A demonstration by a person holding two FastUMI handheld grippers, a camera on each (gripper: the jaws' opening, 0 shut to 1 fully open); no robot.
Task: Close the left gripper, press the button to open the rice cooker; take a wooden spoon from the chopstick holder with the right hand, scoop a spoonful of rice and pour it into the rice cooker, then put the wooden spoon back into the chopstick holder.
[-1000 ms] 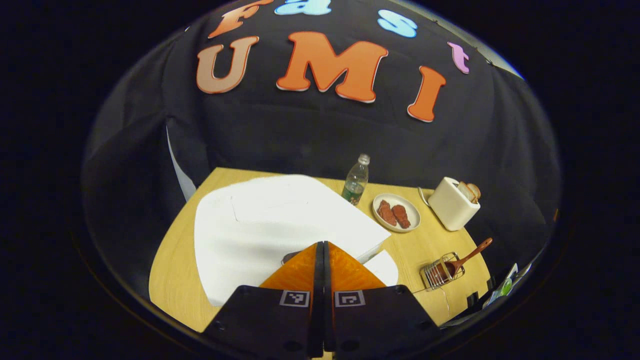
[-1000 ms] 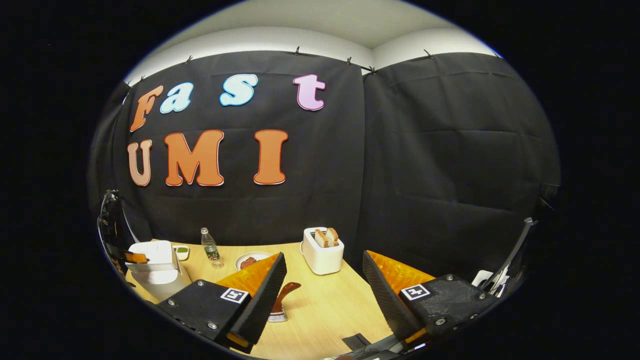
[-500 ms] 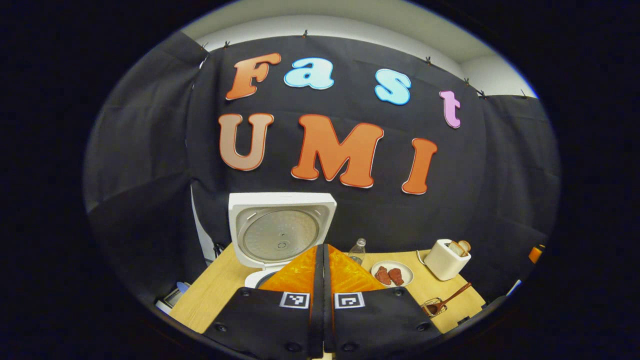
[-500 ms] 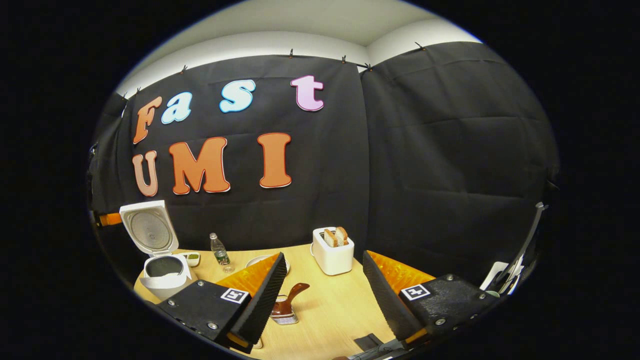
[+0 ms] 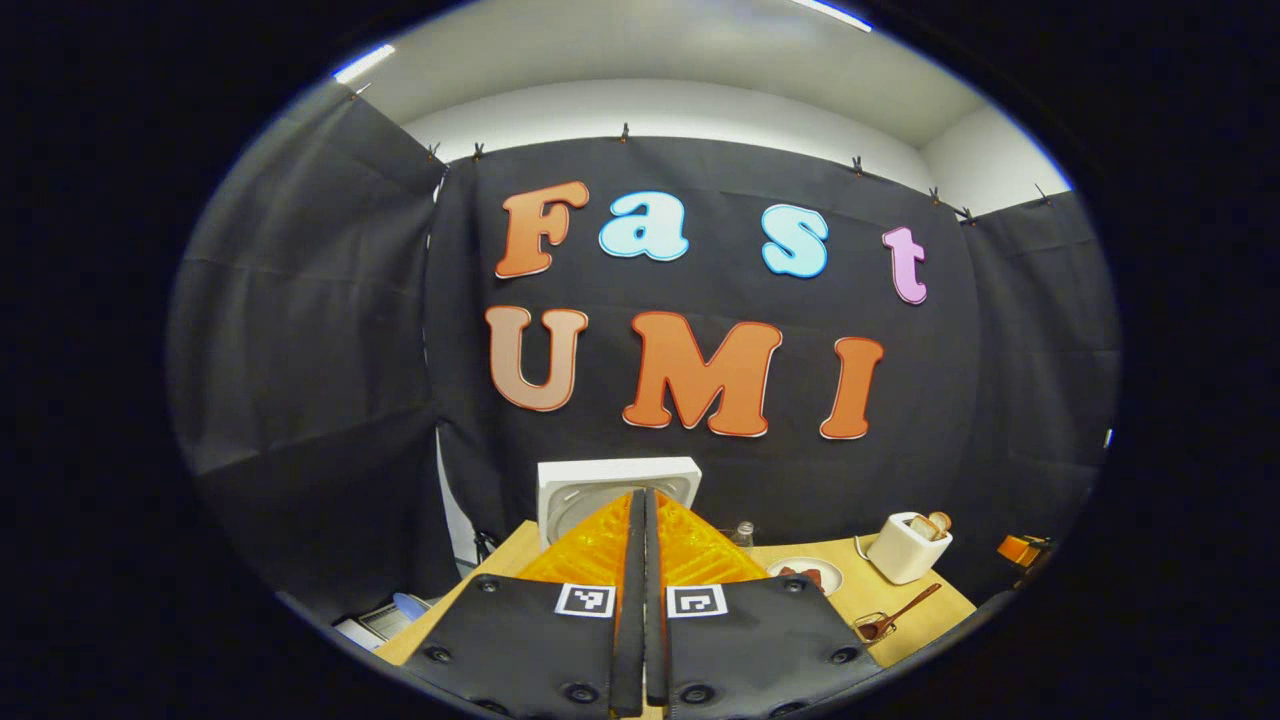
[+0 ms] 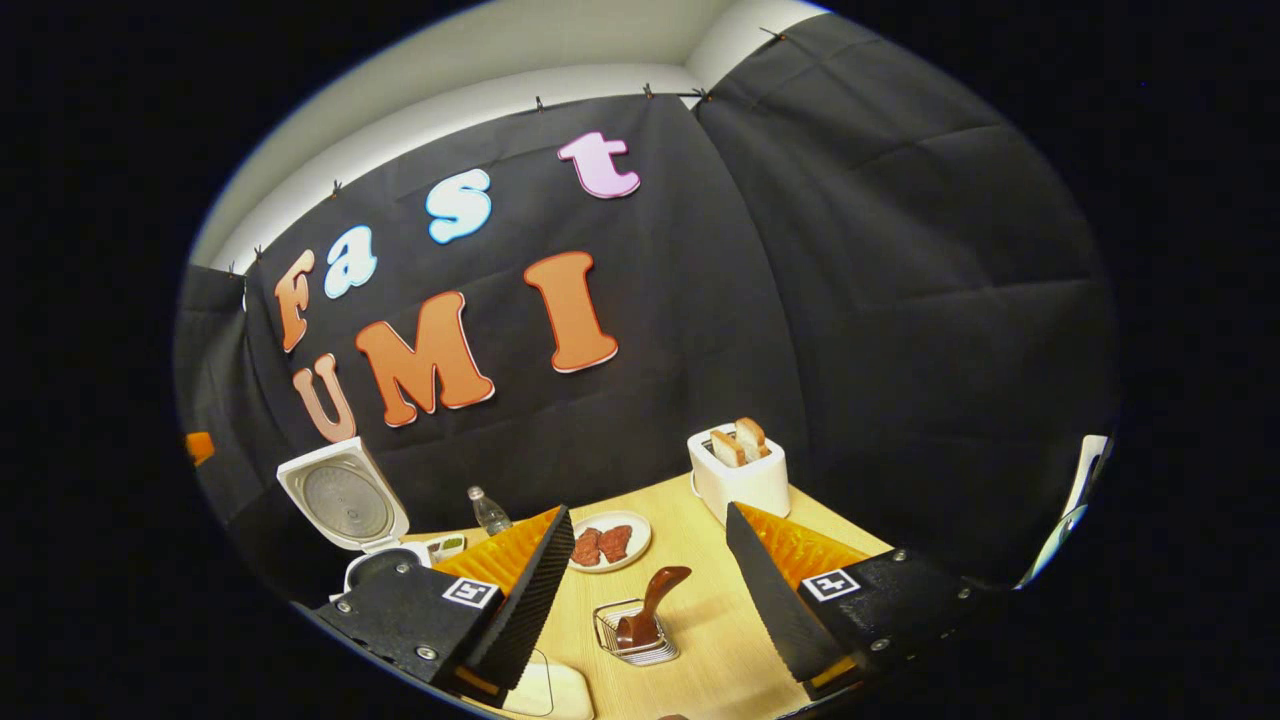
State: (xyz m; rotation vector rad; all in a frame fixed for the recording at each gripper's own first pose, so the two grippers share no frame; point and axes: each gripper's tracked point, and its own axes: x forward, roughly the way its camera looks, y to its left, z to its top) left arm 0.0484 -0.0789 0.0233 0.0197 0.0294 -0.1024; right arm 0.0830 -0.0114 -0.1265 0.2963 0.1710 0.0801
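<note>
The white rice cooker [image 6: 345, 505] stands at the table's back left with its lid raised; in the left gripper view its lid [image 5: 617, 485] peeks out behind my fingers. My left gripper [image 5: 645, 495] is shut with nothing between its orange fingers, lifted back from the cooker. A brown wooden spoon [image 6: 652, 600] leans in the wire chopstick holder [image 6: 632, 635], which sits between the fingers of my open right gripper [image 6: 648, 520] and a little ahead of them. The spoon [image 5: 900, 610] and holder [image 5: 873, 628] also appear at the table's right in the left gripper view.
A white toaster [image 6: 738, 472] with bread slices stands at the back right. A plate of reddish meat [image 6: 603, 543], a small water bottle [image 6: 489, 512] and a small dish [image 6: 446, 545] lie between toaster and cooker. A pale object [image 6: 545, 690] lies by my right gripper's left finger.
The cooker's lid has sprung open. My left gripper, still shut, has lifted up and back from it. My right gripper has moved in over the chopstick holder, tilting as it went.
</note>
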